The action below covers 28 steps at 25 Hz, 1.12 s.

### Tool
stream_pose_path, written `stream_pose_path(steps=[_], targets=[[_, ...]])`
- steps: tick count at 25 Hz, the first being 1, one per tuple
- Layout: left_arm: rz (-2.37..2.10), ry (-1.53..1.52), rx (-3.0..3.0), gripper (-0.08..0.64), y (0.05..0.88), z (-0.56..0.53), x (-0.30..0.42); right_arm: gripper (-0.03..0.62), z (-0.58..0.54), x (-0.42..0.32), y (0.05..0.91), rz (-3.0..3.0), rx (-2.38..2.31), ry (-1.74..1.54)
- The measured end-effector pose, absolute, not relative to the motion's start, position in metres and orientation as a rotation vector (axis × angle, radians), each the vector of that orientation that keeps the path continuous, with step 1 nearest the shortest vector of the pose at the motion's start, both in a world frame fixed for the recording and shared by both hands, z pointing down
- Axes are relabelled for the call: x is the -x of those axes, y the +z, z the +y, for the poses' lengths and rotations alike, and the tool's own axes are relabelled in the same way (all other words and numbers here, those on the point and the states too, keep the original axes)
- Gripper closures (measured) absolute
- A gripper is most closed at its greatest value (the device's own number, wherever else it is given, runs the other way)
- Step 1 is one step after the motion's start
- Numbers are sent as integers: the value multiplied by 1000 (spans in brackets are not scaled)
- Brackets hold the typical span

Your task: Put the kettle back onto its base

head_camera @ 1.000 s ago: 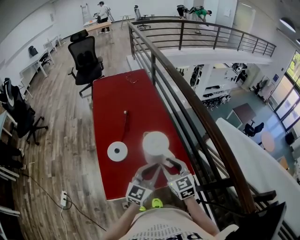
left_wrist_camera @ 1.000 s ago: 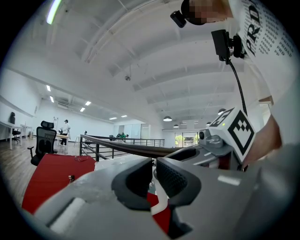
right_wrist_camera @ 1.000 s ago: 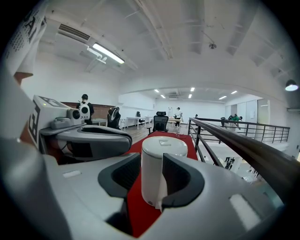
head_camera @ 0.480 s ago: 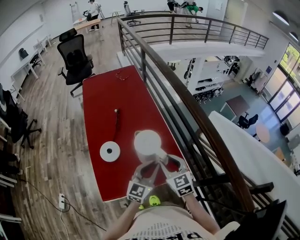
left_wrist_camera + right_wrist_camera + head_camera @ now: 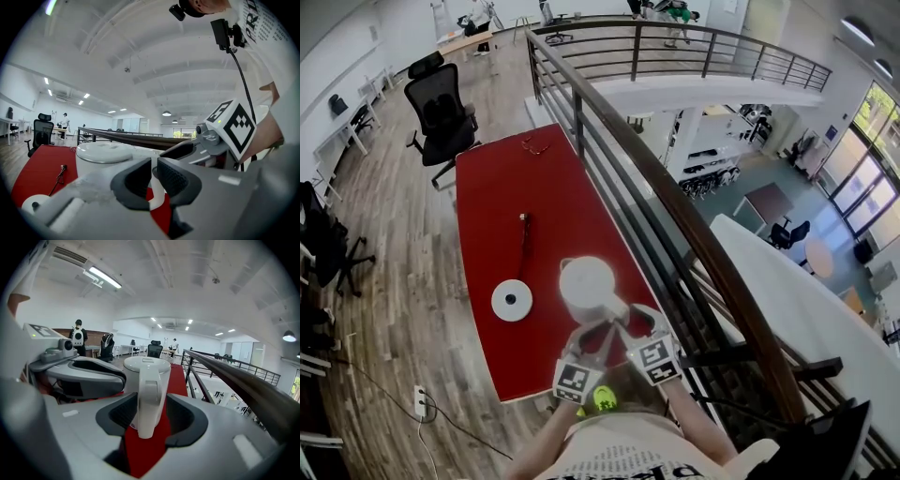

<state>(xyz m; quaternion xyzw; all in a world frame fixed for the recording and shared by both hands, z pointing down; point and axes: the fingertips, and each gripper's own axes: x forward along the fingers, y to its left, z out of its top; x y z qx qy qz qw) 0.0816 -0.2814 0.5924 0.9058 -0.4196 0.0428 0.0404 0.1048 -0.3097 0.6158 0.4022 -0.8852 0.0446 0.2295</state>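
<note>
The white kettle (image 5: pixel 586 284) stands upright on the red table (image 5: pixel 487 197), near the table end closest to the person. It is not on its base (image 5: pixel 512 300); the round white base lies flat on the table to the kettle's left, a little apart from it. The base's cord (image 5: pixel 523 234) runs away along the table.

The right gripper (image 5: pixel 150 417) has just been opening its jaws, and they are now wide apart. The kettle handle (image 5: pixel 149 394) is between them, with a gap on each side, so the pads do not press on it.

The left gripper (image 5: pixel 152 177) is close beside the right one. Its jaws are almost together, with only a narrow slit. A white strip of the handle shows in this slit, but it cannot be told whether the pads press on it.
</note>
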Motion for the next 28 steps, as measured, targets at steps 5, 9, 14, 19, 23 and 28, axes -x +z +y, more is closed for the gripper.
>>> stream_pose_path(steps=[5,9,14,19,23,28], targets=[[-1271,141,-2785,554,594,-282,-82,403,-313,-100,620,-2436,-1094,146],[-1279,142,-2777,554,597,-285,-80,402,-314,-97,626,-2435,-1076,154],[-1273,156,-2772,554,599,-290,-82,402,-320,-94,634,-2439,-1048,187],[-1272,176,-2764,554,604,-291,-77,407,-325,-89,640,-2439,-1030,201],[-1270,182,-2764,554,606,-291,-77,413,-326,-85,640,-2446,-1020,201],[-1277,196,-2754,554,612,-291,-73,451,-323,-80,643,-2480,-995,218]])
